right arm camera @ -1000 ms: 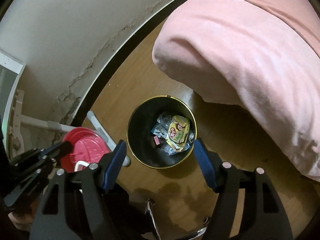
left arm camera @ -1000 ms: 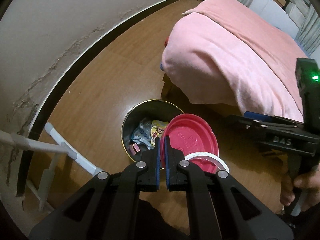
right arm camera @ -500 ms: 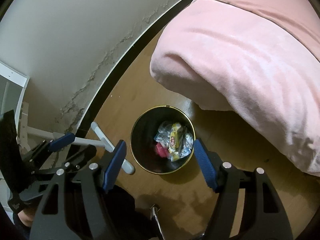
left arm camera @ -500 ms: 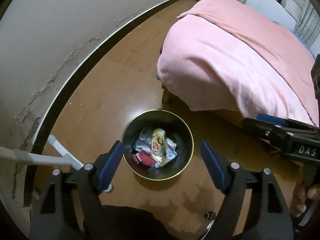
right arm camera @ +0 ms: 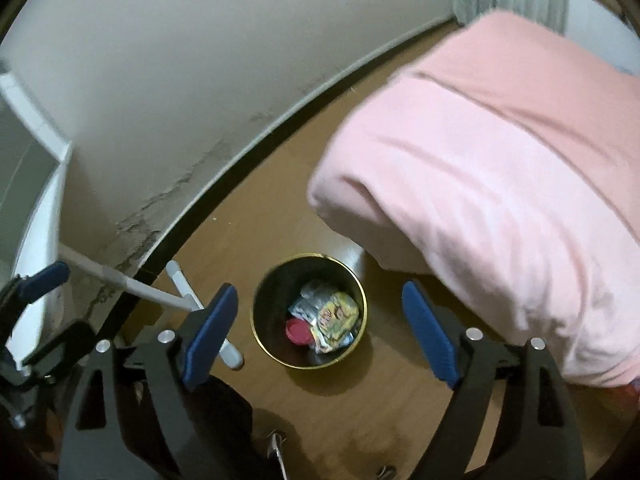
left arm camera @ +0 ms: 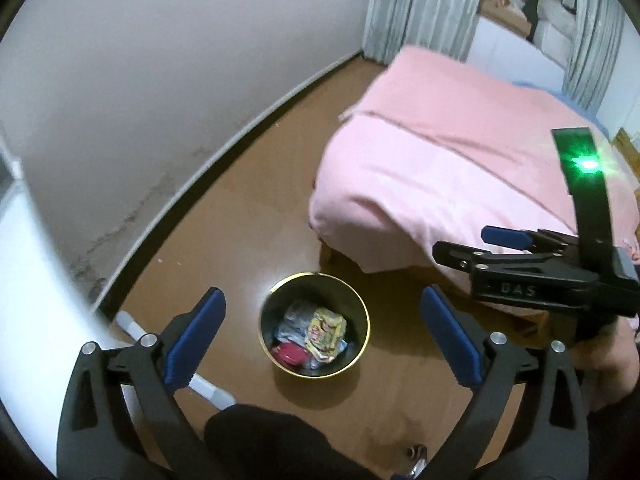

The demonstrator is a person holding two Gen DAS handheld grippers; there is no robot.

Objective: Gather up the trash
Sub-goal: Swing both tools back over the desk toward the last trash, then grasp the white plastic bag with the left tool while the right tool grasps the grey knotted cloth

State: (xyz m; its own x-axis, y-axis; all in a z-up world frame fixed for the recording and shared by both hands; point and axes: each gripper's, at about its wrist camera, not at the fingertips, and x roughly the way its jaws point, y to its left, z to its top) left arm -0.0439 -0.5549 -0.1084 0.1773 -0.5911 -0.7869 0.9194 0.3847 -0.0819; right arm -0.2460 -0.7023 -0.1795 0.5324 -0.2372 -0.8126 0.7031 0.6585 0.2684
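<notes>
The bed under its pink blanket fills the right of the frame, the wooden floor running along the wall at left. Low in the middle stands the dark, gold-rimmed bin, holding wrappers and a red lid. The left hand-held gripper hangs high above it, jaws spread wide and empty; the right hand-held gripper is the same. I'd judge the drop done: sweep both cameras over floor and bed for any leftover litter, jaws wide.
</notes>
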